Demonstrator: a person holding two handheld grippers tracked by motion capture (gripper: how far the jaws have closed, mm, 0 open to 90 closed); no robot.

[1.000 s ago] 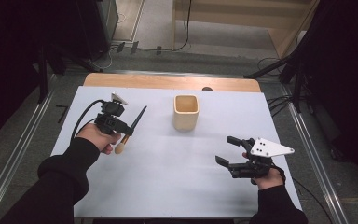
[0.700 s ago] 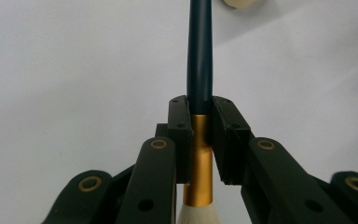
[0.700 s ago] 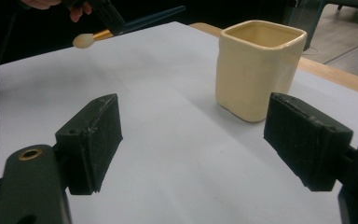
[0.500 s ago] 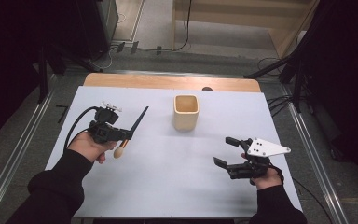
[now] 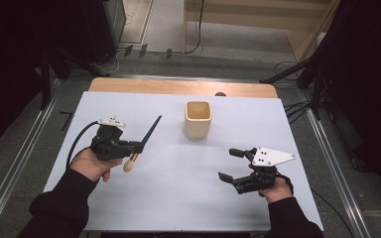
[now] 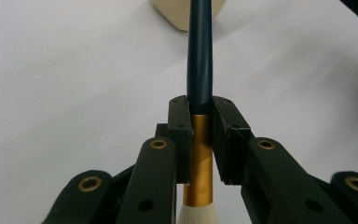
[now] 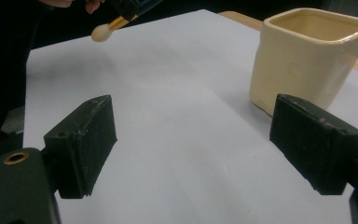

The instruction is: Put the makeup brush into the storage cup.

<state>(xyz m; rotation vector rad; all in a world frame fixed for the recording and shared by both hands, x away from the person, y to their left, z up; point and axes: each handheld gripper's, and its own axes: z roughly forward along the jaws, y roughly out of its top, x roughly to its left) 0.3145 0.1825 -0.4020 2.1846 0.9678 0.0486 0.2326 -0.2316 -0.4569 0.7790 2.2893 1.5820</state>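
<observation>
High view: left tongs [image 5: 138, 146] sit over the left half of the desk [image 5: 178, 198], held in the person's left hand [image 5: 90, 163]. They are clamped on a brush [image 5: 141, 142], gripping it near the gold ferrule. Dark handle slants up and away toward the cup [image 5: 198, 119]; pale tuft points down toward the person, close above the desk. Whether the tuft touches the white surface cannot be told. Brush and cup are apart. Right tongs [image 5: 233, 164] lie at the desk's right side, in the right hand [image 5: 276, 188], nothing between the jaws. Grey plate [image 5: 271, 156] on top. Cup stands upright near the far middle of the desk, well apart from the right tongs.

Left gripper view: both pads [image 6: 181, 135] press on the brush [image 6: 200, 65] from either side, at the join of gold ferrule and dark handle. Handle runs straight up the frame; white tuft shows at the bottom edge. Cup [image 6: 182, 14] corner is visible at the top, beyond the handle's far end. White desk [image 6: 65, 84] behind.

Right gripper view: jaws stand wide apart and have just been opening further; bare desk [image 7: 186, 140] between them. Cup [image 7: 307, 56] stands at upper right, beyond the right pad, cream, square-mouthed, inside not readable. Brush tuft [image 7: 100, 32] hangs at upper left, held in the left tongs [image 7: 129, 10], above the desk.
</observation>
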